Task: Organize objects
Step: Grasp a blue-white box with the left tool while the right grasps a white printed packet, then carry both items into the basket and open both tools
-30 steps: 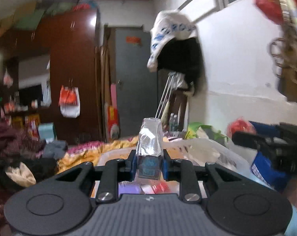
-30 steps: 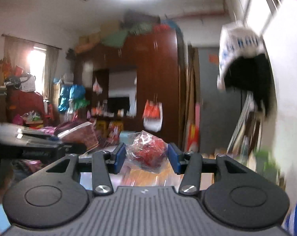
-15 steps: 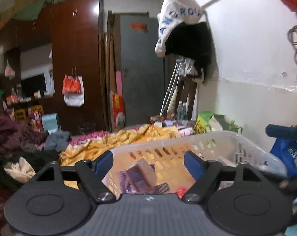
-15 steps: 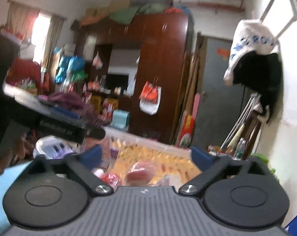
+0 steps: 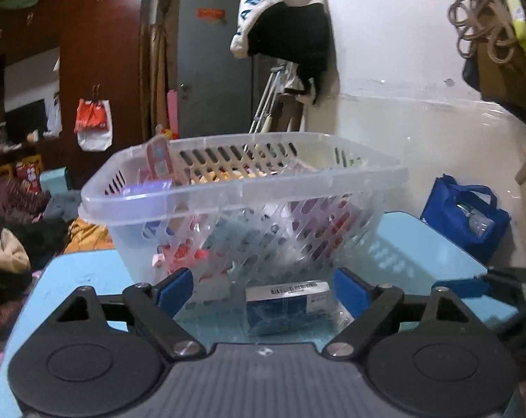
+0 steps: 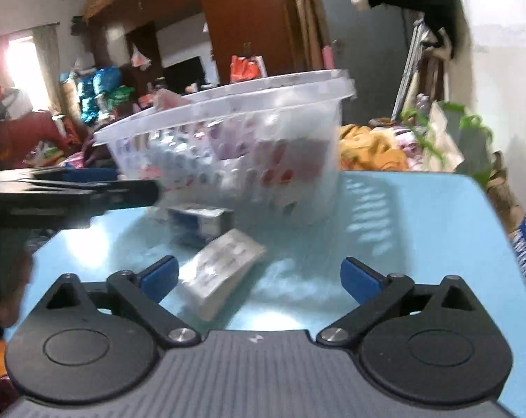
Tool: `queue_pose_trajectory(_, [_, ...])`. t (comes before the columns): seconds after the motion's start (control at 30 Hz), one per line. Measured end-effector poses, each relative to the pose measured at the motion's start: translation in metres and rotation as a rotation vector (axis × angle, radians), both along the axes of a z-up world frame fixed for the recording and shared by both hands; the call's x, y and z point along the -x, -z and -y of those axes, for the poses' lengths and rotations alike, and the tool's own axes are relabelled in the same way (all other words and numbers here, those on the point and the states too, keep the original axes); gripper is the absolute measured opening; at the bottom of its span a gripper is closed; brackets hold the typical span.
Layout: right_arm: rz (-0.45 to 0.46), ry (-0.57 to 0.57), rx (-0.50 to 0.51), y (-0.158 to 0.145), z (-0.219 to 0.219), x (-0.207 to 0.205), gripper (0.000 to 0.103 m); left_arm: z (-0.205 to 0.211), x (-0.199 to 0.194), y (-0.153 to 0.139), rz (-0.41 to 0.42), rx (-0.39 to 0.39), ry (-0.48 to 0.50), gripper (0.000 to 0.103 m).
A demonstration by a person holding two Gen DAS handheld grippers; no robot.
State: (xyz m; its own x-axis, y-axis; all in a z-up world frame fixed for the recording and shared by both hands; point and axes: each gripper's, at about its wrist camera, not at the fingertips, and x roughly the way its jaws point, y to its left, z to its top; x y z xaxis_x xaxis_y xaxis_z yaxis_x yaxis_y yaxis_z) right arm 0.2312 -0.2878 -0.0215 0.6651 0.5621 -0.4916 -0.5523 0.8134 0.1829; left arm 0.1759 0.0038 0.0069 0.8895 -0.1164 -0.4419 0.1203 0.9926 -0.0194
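Left hand-held gripper: jaws opening, spread, nothing pinched; blue box on counter between them, just near of basket.
Right hand-held gripper: spread wide, empty; blister pack on counter between fingers, right of blue box.
Basket: packets inside.

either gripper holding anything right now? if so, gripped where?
Nothing held. Left gripper is opening, the blue packet lying untouched on the table. Right gripper is open over the silver blister pack.
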Motion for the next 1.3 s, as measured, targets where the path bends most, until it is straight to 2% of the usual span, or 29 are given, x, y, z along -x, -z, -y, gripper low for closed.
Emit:
queue_pose_trajectory(0.1, [-0.028,-0.05,0.022,0.0,-0.017,0.002,0.1,-0.003,-0.007,0.005,-0.021,0.019,-0.017,0.09])
queue_pose_trajectory(0.17, [-0.034,-0.067,0.059,0.002,-0.03,0.001,0.096,-0.002,-0.01,0.009,-0.028,0.021,-0.03,0.09])
queue_pose_trajectory(0.2, [-0.036,-0.074,0.075,0.004,-0.035,0.002,0.087,-0.003,-0.012,0.011,-0.036,0.021,-0.033,0.09])
queue_pose_trajectory(0.23, [-0.037,-0.079,0.093,0.008,-0.038,0.0,0.067,-0.002,-0.015,0.014,-0.048,0.017,-0.029,0.09])
queue_pose_trajectory(0.27, [-0.047,-0.073,0.115,0.011,-0.04,0.002,0.055,-0.002,-0.016,0.017,-0.056,0.013,-0.023,0.09])
queue_pose_trajectory(0.3, [-0.059,-0.069,0.114,0.013,-0.04,0.0,0.052,-0.001,-0.017,0.019,-0.064,0.009,-0.017,0.09])
queue_pose_trajectory(0.37, [-0.045,-0.065,0.106,0.012,-0.034,0.005,0.051,0.003,-0.018,0.022,-0.067,0.0,-0.013,0.09])
queue_pose_trajectory(0.47, [0.013,0.002,0.129,0.01,-0.016,0.016,0.051,0.011,-0.023,0.025,-0.076,-0.014,-0.021,0.09])
queue_pose_trajectory(0.63, [0.031,0.059,0.075,-0.002,0.02,0.018,0.051,0.02,-0.034,0.032,-0.119,-0.01,-0.009,0.09])
queue_pose_trajectory(0.73, [0.048,0.067,0.052,-0.012,0.027,0.019,0.051,0.027,-0.035,0.034,-0.122,-0.028,-0.004,0.09])
queue_pose_trajectory(0.8, [0.063,0.069,0.04,-0.015,0.03,0.021,0.051,0.03,-0.034,0.035,-0.126,-0.033,0.007,0.08])
queue_pose_trajectory(0.83, [0.068,0.07,0.035,-0.016,0.03,0.02,0.051,0.032,-0.032,0.035,-0.122,-0.039,0.019,0.079])
queue_pose_trajectory(0.93, [0.09,0.063,0.024,-0.018,0.03,0.023,0.051,0.035,-0.018,0.033,-0.062,-0.084,0.015,0.069])
queue_pose_trajectory(0.97, [0.097,0.06,0.018,-0.019,0.031,0.025,0.051,0.035,-0.013,0.031,-0.043,-0.089,0.018,0.053])
queue_pose_trajectory(1.0, [0.111,0.051,0.01,-0.02,0.031,0.028,0.051,0.033,-0.006,0.029,-0.032,-0.084,0.03,0.05])
queue_pose_trajectory(1.1, [0.158,0.023,-0.013,-0.025,0.03,0.036,0.051,0.024,0.019,0.022,0.006,-0.057,0.064,0.047])
queue_pose_trajectory(1.23, [0.228,0.007,-0.016,-0.042,0.017,0.039,0.051,0.011,0.04,0.0,0.071,-0.032,0.058,0.046])
queue_pose_trajectory(1.3, [0.232,0.001,-0.035,-0.048,0.013,0.035,0.051,0.007,0.048,-0.013,0.113,-0.019,0.051,0.045])
